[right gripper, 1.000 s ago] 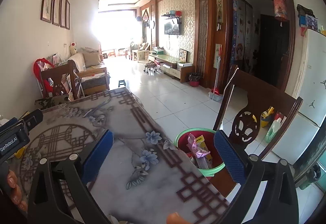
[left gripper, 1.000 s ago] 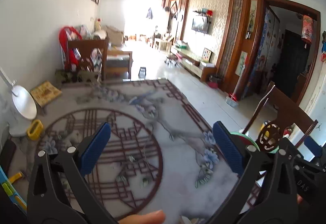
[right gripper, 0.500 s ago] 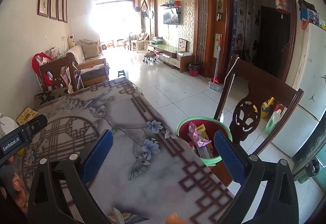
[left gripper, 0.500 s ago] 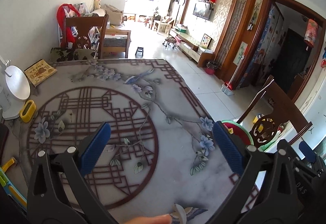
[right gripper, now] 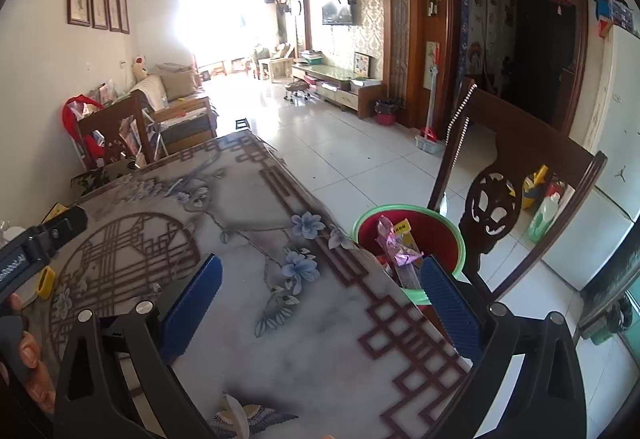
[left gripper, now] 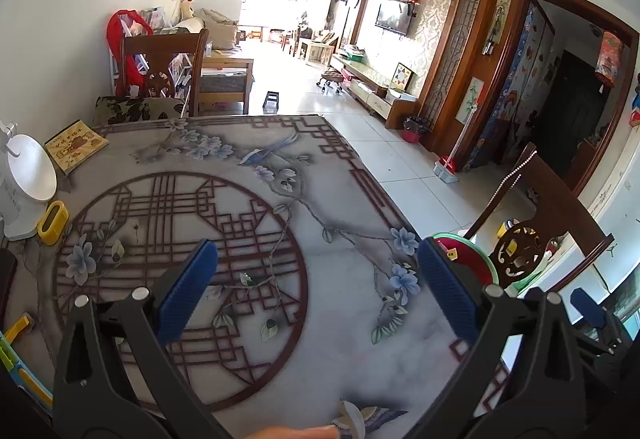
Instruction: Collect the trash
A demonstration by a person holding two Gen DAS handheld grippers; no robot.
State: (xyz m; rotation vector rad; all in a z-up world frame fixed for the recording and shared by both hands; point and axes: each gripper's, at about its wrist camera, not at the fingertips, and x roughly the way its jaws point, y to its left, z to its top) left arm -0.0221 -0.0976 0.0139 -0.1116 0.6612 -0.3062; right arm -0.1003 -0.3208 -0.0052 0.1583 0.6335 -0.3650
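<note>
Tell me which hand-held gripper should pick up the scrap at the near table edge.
Probably the left hand-held gripper: the scrap lies near the middle of its open jaws. For the right hand-held gripper, also open, the scrap sits off to its left, though the bin is on its side.

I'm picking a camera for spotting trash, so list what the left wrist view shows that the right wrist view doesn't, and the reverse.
Only the left wrist view shows the white fan and the yellow booklet on the table's far side. Only the right wrist view shows the wrappers inside the bin and the detergent bottle on the floor. Both show the patterned table, the green-rimmed bin, the carved chair and a crumpled wrapper at the near edge.
</note>
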